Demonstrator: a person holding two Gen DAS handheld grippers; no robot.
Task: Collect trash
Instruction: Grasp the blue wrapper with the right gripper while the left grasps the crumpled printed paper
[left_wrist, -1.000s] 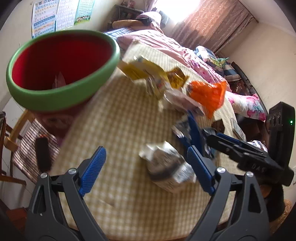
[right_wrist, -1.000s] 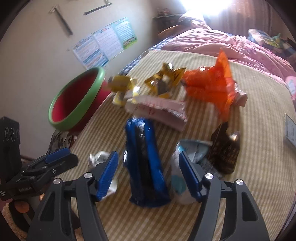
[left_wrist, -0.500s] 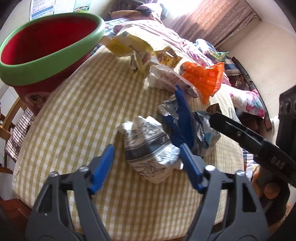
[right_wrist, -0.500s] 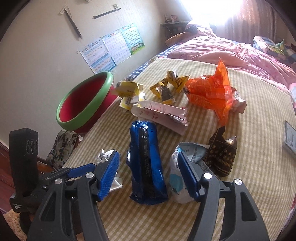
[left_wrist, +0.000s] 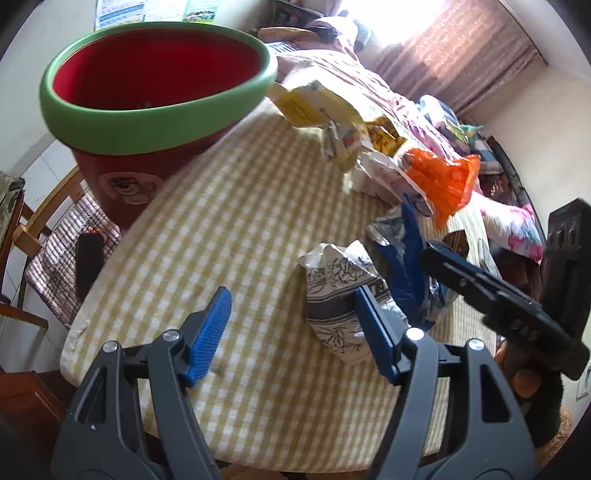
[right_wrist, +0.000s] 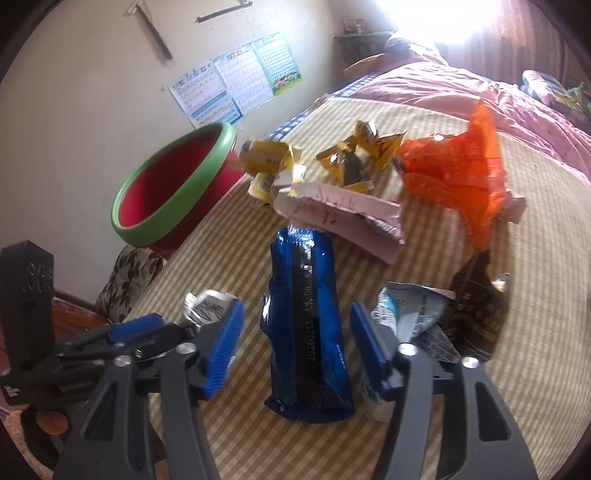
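A red bin with a green rim (left_wrist: 155, 107) (right_wrist: 166, 192) stands at the table's left edge. Wrappers lie on the checked tablecloth (left_wrist: 229, 221). My left gripper (left_wrist: 295, 332) is open and empty; a crumpled white printed wrapper (left_wrist: 336, 291) lies against its right finger, also seen in the right wrist view (right_wrist: 207, 306). My right gripper (right_wrist: 295, 347) is open, straddling a blue wrapper (right_wrist: 306, 332) that lies flat between its fingers. The blue wrapper also shows in the left wrist view (left_wrist: 410, 254).
Further back lie a yellow packet (right_wrist: 269, 158), a gold wrapper (right_wrist: 354, 155), a torn white paper (right_wrist: 343, 218), an orange bag (right_wrist: 454, 173), a silver-blue wrapper (right_wrist: 410, 314) and a dark brown one (right_wrist: 476, 306). A chair (left_wrist: 44, 236) stands left; a bed lies behind.
My left gripper has shifted left, so the white crumpled wrapper now sits at its right finger instead of between the fingers. My right gripper has moved closer over the blue wrapper.
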